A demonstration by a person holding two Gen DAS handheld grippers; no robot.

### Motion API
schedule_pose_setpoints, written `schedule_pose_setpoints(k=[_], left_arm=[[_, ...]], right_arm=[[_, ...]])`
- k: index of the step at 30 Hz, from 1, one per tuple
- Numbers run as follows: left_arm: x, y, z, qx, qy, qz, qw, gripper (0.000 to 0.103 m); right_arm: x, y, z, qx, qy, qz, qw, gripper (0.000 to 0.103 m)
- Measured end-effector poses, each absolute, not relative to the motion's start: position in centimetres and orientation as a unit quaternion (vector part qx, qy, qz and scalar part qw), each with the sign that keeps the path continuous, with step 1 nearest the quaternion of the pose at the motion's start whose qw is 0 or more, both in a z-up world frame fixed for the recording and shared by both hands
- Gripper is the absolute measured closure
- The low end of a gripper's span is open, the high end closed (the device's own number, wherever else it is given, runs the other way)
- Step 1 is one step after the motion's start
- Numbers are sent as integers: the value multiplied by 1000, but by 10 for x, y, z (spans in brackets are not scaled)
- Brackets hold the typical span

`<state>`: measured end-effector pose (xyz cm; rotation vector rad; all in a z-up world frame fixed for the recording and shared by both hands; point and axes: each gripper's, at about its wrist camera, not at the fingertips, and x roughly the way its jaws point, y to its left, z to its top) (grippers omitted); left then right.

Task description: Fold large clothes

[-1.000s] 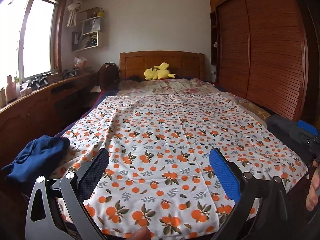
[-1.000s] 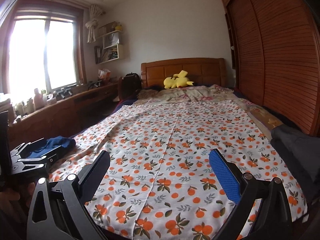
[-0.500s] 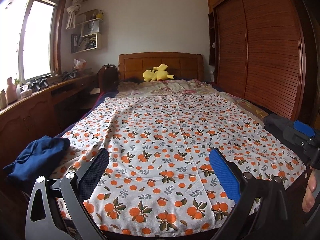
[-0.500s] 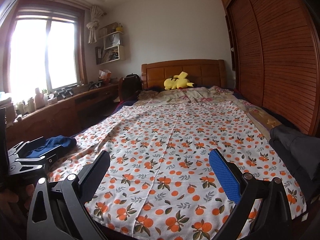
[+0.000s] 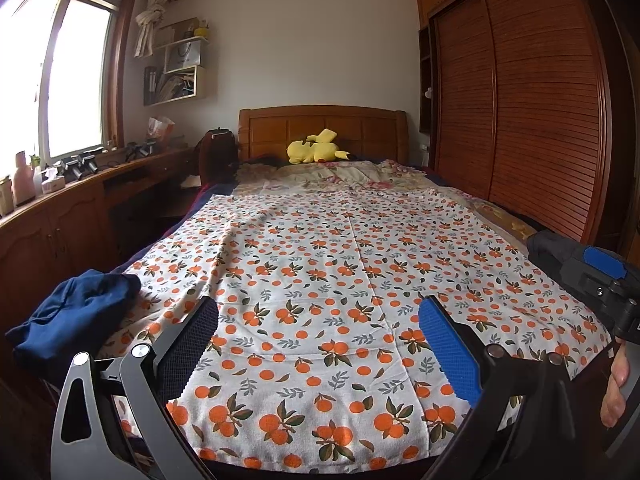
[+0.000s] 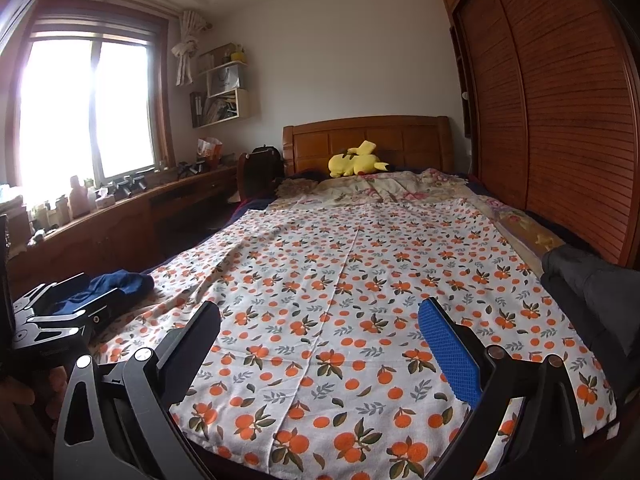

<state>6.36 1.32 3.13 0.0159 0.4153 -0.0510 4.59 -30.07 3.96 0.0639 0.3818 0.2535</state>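
Both cameras have drawn back and tilted up, so more of the foot edge shows. One bed (image 5: 504,216) carries one orange-print cloth (image 5: 328,280) spread flat, ready for folding. One navy garment (image 5: 72,320) waits at the left edge, one dark garment (image 6: 584,280) at the right. Left hand-held gripper (image 5: 320,344) and right hand-held gripper (image 6: 320,344) both hover apart, holding nothing.

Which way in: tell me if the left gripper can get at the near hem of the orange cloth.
Probably yes. The left gripper is open, nothing lies between its fingers and the orange cloth's near hem.
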Motion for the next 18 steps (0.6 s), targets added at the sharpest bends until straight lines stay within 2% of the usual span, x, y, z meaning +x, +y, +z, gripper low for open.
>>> schedule_pose_setpoints(k=[18], left_arm=[[62,13,33,10,204,-25,979,2]], right_arm=[[47,-300,38,32,191,124,973,7]])
